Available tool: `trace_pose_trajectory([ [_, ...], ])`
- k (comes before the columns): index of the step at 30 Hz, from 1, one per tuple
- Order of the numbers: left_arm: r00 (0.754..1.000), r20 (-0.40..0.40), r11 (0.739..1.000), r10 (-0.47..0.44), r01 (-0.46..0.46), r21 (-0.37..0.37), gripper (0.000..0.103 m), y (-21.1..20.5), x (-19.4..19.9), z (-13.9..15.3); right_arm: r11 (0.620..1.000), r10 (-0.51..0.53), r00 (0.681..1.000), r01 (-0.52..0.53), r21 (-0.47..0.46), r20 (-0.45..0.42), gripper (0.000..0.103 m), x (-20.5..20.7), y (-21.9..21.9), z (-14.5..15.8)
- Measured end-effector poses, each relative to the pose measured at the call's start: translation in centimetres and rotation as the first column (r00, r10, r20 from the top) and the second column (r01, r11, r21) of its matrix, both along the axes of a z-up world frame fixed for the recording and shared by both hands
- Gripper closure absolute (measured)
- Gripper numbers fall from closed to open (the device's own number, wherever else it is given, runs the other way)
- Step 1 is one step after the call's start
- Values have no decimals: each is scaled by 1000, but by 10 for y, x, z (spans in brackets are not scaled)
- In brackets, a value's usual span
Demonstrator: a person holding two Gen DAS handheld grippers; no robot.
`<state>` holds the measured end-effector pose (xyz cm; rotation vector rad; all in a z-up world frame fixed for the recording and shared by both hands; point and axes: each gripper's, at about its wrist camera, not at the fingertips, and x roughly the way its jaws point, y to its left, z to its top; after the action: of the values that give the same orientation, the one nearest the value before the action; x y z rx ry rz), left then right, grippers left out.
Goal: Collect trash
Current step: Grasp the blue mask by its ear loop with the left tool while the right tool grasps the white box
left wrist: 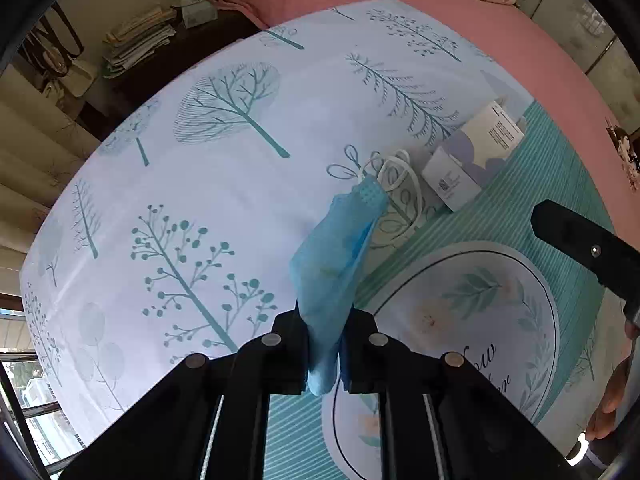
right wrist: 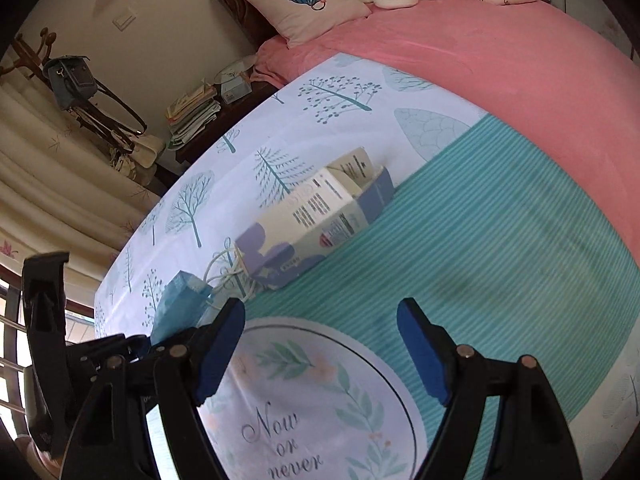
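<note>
left gripper was found clamped on a blue mask; right gripper was held open. box was judged uncollected.

I see the face mask pinched in my left gripper, hanging over the bed. Carton lies on the bed cover just beyond the mask. Right gripper sits right of it, jaws apart, nothing between.
</note>
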<state>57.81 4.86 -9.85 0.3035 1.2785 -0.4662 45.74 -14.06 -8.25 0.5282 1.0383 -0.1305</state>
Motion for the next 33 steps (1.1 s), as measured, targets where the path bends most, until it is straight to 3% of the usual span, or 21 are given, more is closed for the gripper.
trace_pose_trajectory([
  [10,988,39,986,147,-144,-81,94,31,32,27,991,-125,991,127,46,-53,24,55,-5,-7],
  [17,982,38,978,187,-183,-98,94,36,41,33,991,-133,979,128,-38,-153,24,82,3,-22],
  [19,980,31,976,196,-192,-103,94,39,38,32,992,-114,982,104,-69,-152,33,83,7,-21],
  [28,974,17,968,227,-224,-117,94,49,9,37,999,-10,994,5,-45,-112,65,55,15,-14],
  [33,968,21,960,250,-246,-132,94,52,-28,53,998,58,995,-59,-22,-79,66,18,16,-1],
])
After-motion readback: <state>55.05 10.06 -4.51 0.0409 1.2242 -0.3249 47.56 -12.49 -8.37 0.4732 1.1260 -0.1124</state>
